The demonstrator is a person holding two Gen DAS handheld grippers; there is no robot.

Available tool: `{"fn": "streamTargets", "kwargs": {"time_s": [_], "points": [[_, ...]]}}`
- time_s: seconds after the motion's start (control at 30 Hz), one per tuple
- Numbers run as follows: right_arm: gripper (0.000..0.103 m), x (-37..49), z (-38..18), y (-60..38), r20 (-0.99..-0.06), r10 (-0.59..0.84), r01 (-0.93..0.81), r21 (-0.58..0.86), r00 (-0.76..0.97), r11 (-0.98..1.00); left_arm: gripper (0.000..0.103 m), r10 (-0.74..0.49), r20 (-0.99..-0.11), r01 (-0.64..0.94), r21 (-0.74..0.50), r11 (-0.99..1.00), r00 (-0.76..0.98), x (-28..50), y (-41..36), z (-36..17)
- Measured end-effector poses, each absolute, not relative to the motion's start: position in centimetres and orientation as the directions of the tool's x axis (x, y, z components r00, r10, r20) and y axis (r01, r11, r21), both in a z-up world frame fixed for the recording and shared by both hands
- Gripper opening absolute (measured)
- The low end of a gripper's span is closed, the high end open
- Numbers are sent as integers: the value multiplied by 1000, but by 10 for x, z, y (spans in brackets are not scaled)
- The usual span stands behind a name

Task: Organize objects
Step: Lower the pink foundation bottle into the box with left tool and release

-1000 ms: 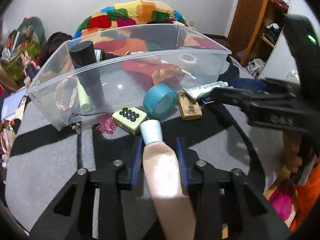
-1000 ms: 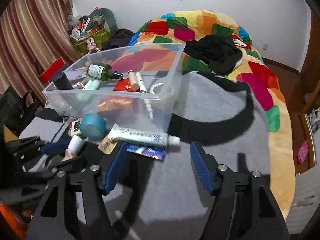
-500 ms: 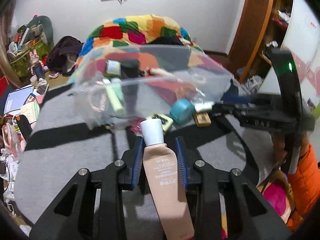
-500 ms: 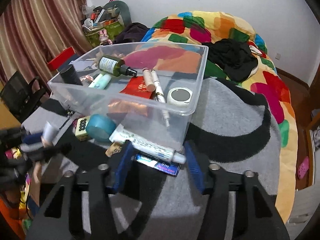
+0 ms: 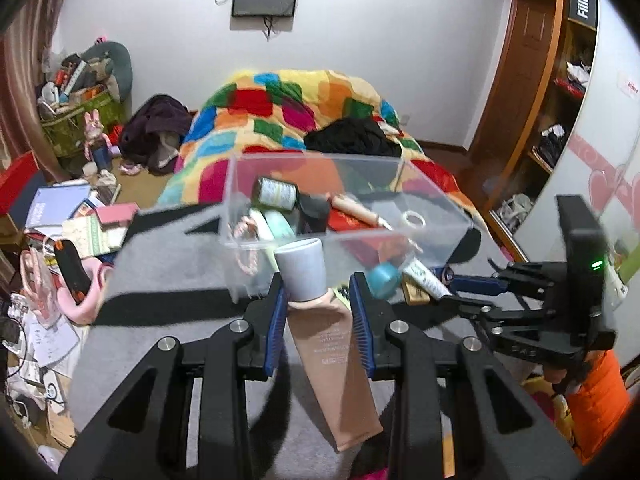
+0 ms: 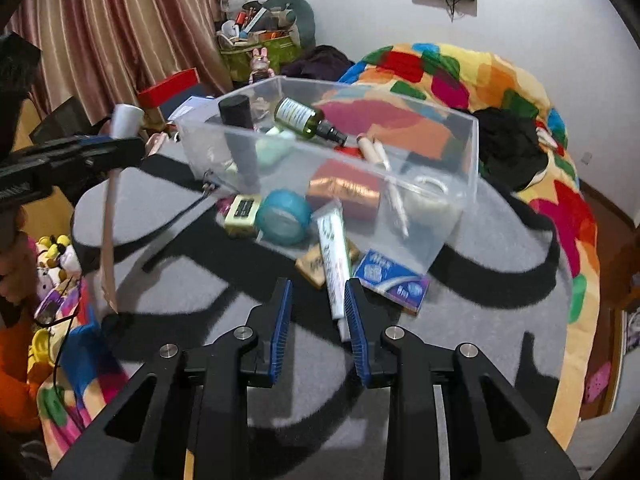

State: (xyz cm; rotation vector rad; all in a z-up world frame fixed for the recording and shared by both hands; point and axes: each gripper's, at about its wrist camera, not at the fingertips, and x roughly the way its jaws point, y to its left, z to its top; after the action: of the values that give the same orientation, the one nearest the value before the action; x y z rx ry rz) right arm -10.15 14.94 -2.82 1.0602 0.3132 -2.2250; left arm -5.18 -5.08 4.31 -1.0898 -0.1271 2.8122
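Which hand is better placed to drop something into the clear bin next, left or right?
Left. The left gripper is shut on the beige tube, lifted near the clear bin. The right gripper is open and low, beside the white tube on the blanket.

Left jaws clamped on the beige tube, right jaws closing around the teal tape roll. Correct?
Not quite. The right gripper is around the white toothpaste tube, not the teal tape roll, which lies beyond it by the clear bin; right wrist view. Left gripper does clamp the beige tube.
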Motion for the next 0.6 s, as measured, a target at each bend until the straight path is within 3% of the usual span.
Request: {"fn": "streamTargets", "kwargs": {"time_s": [0.23, 0.33, 0.6], "points": [[24, -114, -44, 144, -783, -413, 619, 46, -465, -784, 31, 78, -605, -32, -85, -996, -792, -51, -69, 74], [14, -109, -47, 144, -788, -417, 626, 50, -454, -778, 31, 49, -584, -3, -79, -997, -810, -60, -78, 86], [13, -104, -28, 157, -743, -451, 598, 85, -494, -797, 31, -31, -555, 77, -58, -995, -831, -95, -89, 102]]}}
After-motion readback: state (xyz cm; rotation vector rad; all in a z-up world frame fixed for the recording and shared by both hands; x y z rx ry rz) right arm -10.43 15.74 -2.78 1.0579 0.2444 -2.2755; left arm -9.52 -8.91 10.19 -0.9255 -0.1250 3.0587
